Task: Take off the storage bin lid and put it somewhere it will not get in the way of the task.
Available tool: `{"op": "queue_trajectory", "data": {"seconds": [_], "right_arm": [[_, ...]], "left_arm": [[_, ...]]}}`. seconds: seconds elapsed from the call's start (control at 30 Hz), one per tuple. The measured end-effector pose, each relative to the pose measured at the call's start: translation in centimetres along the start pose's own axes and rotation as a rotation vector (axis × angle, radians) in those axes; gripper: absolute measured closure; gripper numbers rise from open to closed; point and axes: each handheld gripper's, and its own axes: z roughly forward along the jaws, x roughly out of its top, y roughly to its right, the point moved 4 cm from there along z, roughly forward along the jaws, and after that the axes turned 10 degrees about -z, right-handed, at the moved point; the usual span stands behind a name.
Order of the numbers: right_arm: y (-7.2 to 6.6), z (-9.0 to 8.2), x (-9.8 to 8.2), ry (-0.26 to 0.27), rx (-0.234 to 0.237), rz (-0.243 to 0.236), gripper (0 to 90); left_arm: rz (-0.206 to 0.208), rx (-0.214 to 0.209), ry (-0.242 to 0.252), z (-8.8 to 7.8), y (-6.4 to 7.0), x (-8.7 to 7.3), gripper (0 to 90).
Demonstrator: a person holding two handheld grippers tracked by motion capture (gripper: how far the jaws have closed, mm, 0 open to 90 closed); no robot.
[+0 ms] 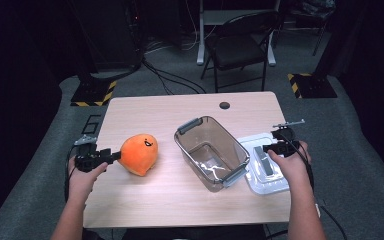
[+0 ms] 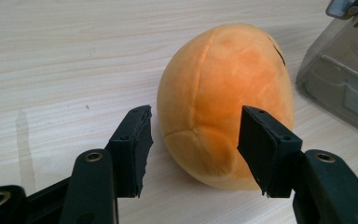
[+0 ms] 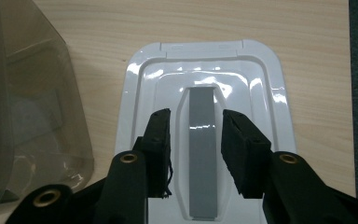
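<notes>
An orange plush toy [image 1: 139, 153] with a small black face lies on the left half of the wooden table [image 1: 180, 205]. My left gripper [image 1: 113, 156] sits at the plush's left end. In the left gripper view the plush [image 2: 223, 93] has its near end between the open jaws of the left gripper [image 2: 195, 137], with a gap at the left pad. A clear bin [image 1: 211, 152] with grey latches stands at mid-table, nothing inside. To its right lies a white lid [image 3: 261, 93] with a grey handle strip [image 3: 201, 107]. My right gripper [image 3: 196, 142] hovers over that strip, open, pads clear of it.
The lid [image 1: 265, 172] lies close to the table's right edge, and the bin wall [image 3: 28, 116] stands just left of it. A round cable hole [image 1: 224, 105] is in the far table edge. A folding chair [image 1: 240, 45] stands beyond the table.
</notes>
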Motion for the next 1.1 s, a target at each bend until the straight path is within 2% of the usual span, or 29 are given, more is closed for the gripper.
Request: {"op": "queue_trajectory", "data": {"seconds": [0.1, 0.27, 0.5, 0.67, 0.9, 1.1], "right_arm": [[0.3, 0.0, -0.2, 0.005, 0.004, 0.016, 62.4], [0.4, 0.0, -0.3, 0.005, 0.009, 0.019, 62.4], [0.7, 0.0, -0.4, 0.009, 0.008, 0.023, 62.4], [0.8, 0.1, -0.4, 0.011, 0.011, 0.035, 62.4], [0.8, 0.2, -0.5, 0.018, 0.01, 0.037, 62.7], [0.9, 0.2, -0.5, 0.025, 0.01, 0.043, 62.8]], "left_arm": [[0.02, 0.006, -0.008, 0.1, 0.2, 0.7, 43.9], [0.021, 0.008, -0.006, 0.3, 0.5, 1.4, 43.9], [0.037, 0.007, -0.046, 1.1, 0.9, 2.4, 43.1], [0.039, 0.008, -0.047, 1.6, 1.2, 3.1, 42.2], [0.075, -0.004, -0.065, 3.0, 2.3, 5.1, 40.6], [0.085, -0.012, -0.075, 4.0, 3.2, 6.1, 40.6]]}}
